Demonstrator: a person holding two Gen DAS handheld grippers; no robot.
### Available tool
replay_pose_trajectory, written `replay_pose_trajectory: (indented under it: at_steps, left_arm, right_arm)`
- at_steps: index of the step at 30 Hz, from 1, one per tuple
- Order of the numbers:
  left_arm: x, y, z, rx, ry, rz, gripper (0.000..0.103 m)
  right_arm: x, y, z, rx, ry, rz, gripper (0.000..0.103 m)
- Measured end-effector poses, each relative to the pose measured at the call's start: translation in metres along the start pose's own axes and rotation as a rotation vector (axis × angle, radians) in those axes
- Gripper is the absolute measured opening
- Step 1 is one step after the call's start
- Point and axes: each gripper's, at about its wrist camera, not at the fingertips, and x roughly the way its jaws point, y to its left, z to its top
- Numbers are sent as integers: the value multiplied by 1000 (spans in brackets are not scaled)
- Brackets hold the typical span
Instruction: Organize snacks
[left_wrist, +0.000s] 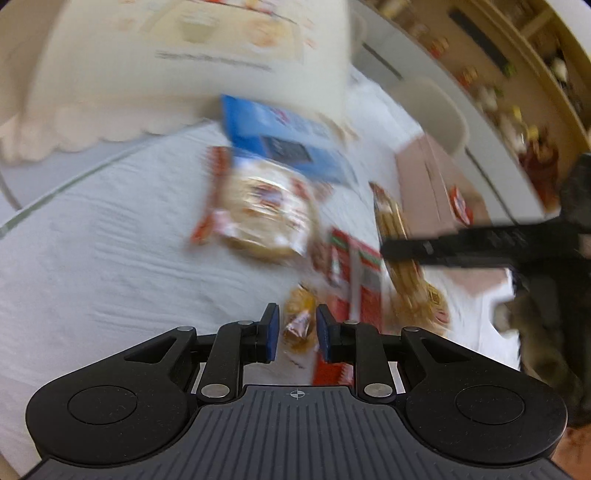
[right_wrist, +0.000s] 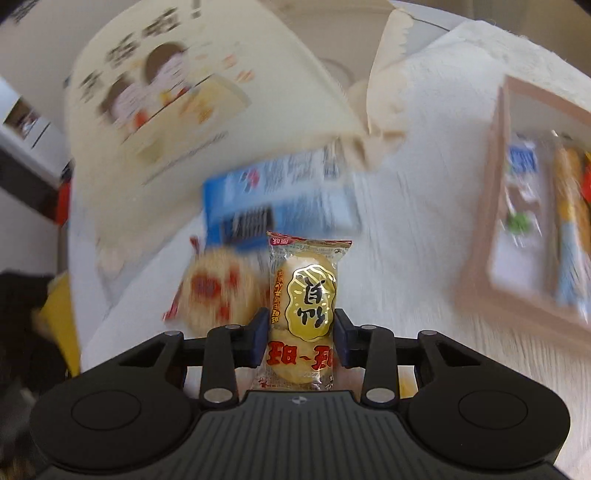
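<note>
Right wrist view: right gripper (right_wrist: 300, 334) fingers clenched on a rice-cracker packet (right_wrist: 304, 314), held upright above the white-clothed bench (right_wrist: 424, 221), w/ a blue box (right_wrist: 266, 206) behind & a wooden tray (right_wrist: 480, 266) of snacks at right. Left wrist view: left gripper (left_wrist: 297, 334) fingers released, a small amber snack pack (left_wrist: 298, 325) between them, untouched; round cracker pack (left_wrist: 262, 218) beyond.
</note>
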Motion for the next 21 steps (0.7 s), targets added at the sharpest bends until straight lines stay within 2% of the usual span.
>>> replay_pose_trajectory:
  at_steps: [4,6,10,15,16,20,21]
  left_arm:
    - [15,-28,-7,94,65,9,29]
    - [22,-36,-9,115,85,22,29]
    - [29,-43,-6,91,55,85,29]
    - [35,-49,1,100,32,123,28]
    - [35,-50,1,108,31,126,28]
    - [27,-52,-8,127,69,89,27]
    - [24,-53,-11,136,82,79,27]
  right_arm:
    - [-26,-13,-55,24,21,46,36]
    - [-38,-18,-81,9,2,23,36]
    - [-57,-27,-119,-4,-44,-63,36]
    - [-63,-32,-146,2,-40,-43,37]
    - [-65,-30,-150,-7,-45,-39,39]
    - [-79,-25,-157,-36,-101,-9,65]
    - [-84,-24,-155,-47,-120,-15,66]
